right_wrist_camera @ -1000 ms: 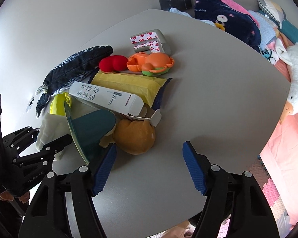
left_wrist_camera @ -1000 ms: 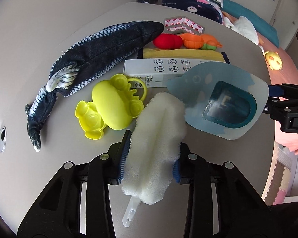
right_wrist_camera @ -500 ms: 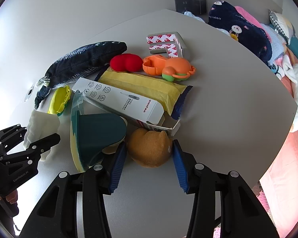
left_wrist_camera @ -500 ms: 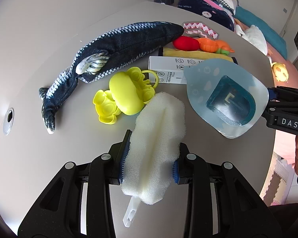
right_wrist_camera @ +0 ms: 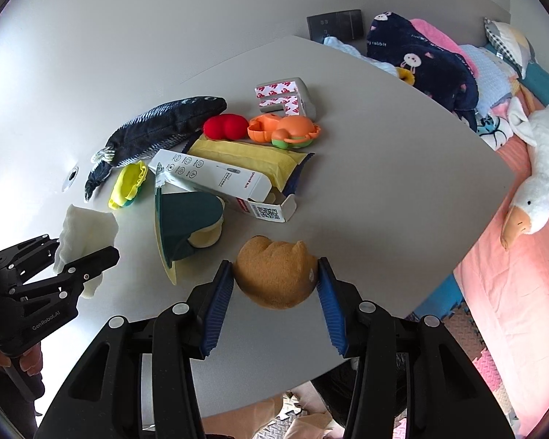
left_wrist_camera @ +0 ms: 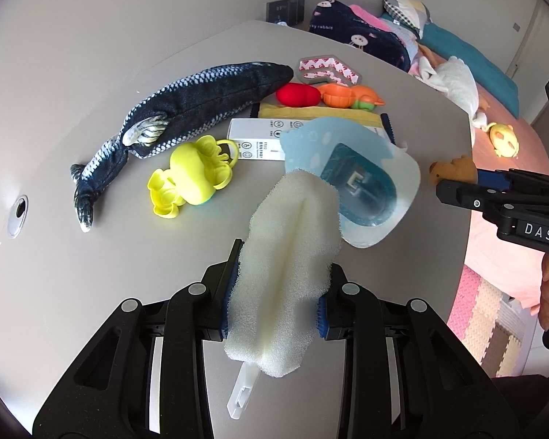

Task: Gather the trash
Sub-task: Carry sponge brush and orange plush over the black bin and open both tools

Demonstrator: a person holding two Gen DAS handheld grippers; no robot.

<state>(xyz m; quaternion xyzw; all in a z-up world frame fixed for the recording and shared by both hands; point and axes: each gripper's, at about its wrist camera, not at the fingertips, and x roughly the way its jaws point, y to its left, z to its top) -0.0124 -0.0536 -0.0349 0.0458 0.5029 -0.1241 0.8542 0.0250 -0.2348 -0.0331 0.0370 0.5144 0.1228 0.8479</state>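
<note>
I read both tools as loaded for carry-off: left tool [left_wrist_camera: 274, 305] clamped on the white foam brush head [left_wrist_camera: 285, 274], right tool [right_wrist_camera: 276, 285] clamped on the brown sponge [right_wrist_camera: 276, 278] above the worktop's [right_wrist_camera: 402, 183] near edge.

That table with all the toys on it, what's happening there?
A person is tidying up with a gripper in each hand. The left gripper is shut on a white foam sponge with a plastic handle. The right gripper is shut on a brown sponge shaped like an animal. Lying on the grey table are a plush fish, a yellow toy, a white box and a blue package.
</note>
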